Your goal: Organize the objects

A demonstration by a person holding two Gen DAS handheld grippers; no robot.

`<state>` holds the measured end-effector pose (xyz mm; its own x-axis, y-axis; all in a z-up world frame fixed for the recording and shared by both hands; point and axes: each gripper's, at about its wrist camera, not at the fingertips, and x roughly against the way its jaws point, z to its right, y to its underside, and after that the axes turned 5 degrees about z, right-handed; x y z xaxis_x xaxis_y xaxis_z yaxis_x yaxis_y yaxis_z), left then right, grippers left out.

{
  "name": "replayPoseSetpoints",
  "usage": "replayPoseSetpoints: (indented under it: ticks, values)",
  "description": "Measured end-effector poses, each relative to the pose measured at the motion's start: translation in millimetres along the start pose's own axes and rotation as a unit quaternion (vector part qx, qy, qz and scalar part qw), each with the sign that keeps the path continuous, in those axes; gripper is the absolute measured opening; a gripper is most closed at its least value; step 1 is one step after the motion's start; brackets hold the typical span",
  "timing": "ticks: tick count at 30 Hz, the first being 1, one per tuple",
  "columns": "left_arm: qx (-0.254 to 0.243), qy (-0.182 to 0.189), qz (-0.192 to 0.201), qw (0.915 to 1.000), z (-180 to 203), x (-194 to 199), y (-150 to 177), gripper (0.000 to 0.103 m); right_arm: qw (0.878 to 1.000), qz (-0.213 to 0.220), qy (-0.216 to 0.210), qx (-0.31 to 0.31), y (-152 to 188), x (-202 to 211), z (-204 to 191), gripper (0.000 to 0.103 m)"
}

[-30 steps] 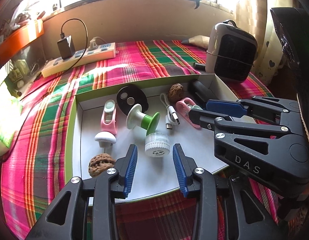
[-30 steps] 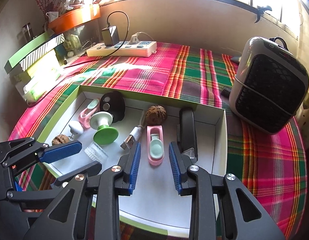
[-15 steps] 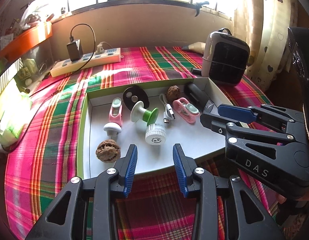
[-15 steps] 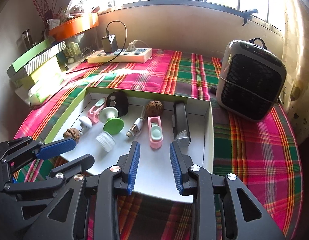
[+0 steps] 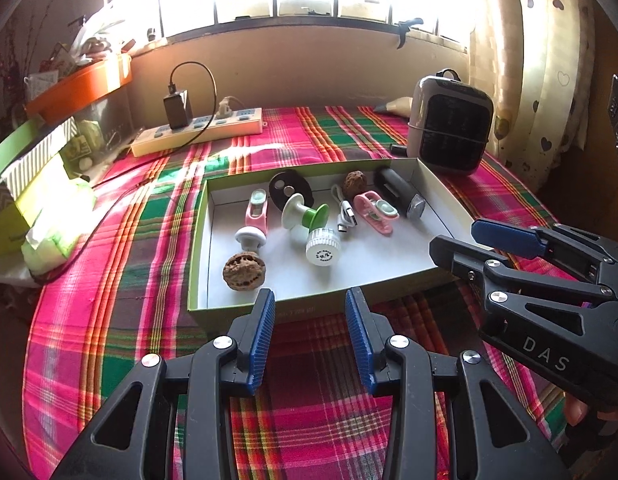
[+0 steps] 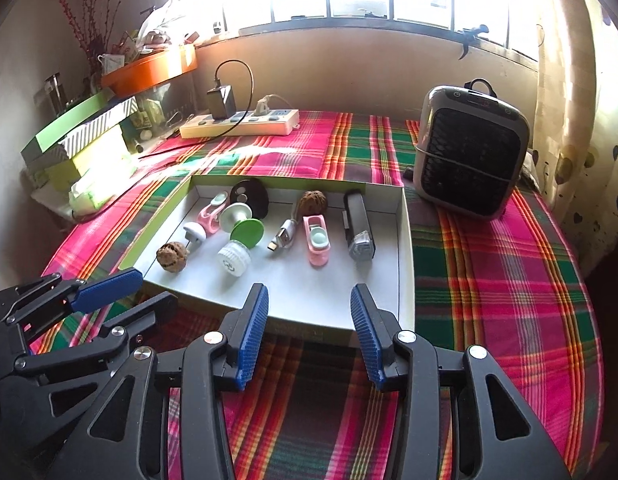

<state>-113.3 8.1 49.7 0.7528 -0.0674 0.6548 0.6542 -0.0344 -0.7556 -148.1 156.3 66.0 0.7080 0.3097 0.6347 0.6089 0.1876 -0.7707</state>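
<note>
A shallow white tray with green walls (image 5: 201,240) (image 6: 405,240) sits on the plaid cloth. It holds two walnuts (image 5: 244,271) (image 6: 314,202), a white cap (image 5: 323,246) (image 6: 233,258), a green-and-white spool (image 5: 309,214) (image 6: 243,226), two pink clips (image 5: 256,210) (image 6: 317,240), a USB cable (image 5: 347,216) (image 6: 284,235), a black disc (image 5: 287,190) and a dark stapler (image 5: 401,196) (image 6: 359,226). My left gripper (image 5: 310,336) (image 6: 121,292) is open and empty in front of the tray. My right gripper (image 6: 309,336) (image 5: 469,236) is open and empty beside it.
A grey fan heater (image 6: 469,152) (image 5: 449,132) stands at the back right. A power strip with a black charger (image 5: 197,128) (image 6: 241,122) lies along the back wall. Boxes and an orange tray (image 6: 93,136) sit at the left.
Both grippers have pulled back and up from over the tray, staying open and empty. The tray and its contents now lie farther ahead.
</note>
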Motion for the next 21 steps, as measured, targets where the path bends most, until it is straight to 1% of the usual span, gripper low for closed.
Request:
replayPoseSetpoints:
  ticks: [2,4,6,8,10,15,18,21]
  values:
    - [0.001,-0.011,0.002,0.9999,0.5,3.0,4.5,0.035,1.000,0.006,0.018,0.007,4.4,5.9,-4.5,0.044]
    - [0.005,-0.017,-0.001,0.9998,0.2,4.6,10.3,0.035,1.000,0.005,0.027,0.016,10.7,10.1,-9.4,0.044]
    - [0.009,-0.017,-0.008,0.9998,-0.1,4.6,15.8,0.035,0.999,0.002,0.035,0.015,16.4,12.8,-10.4,0.044]
    - [0.010,-0.029,-0.007,0.9995,-0.2,6.2,20.4,0.035,0.999,0.003,0.045,0.007,22.6,15.9,-8.8,0.044]
    - [0.012,-0.030,-0.010,0.9994,-0.5,7.8,25.2,0.035,0.999,-0.005,0.037,-0.001,28.3,16.8,-6.8,0.045]
    - [0.013,-0.029,-0.018,0.9993,0.6,11.7,36.7,0.035,0.999,-0.022,0.032,0.004,44.1,18.3,-10.2,0.045]
    - [0.008,-0.033,-0.023,0.9992,1.8,14.6,43.3,0.035,0.999,-0.029,0.035,0.000,52.0,18.4,-11.1,0.045]
    - [0.011,-0.026,-0.031,0.9991,0.9,15.0,49.1,0.035,0.999,-0.033,0.036,-0.002,59.4,20.6,-12.1,0.045]
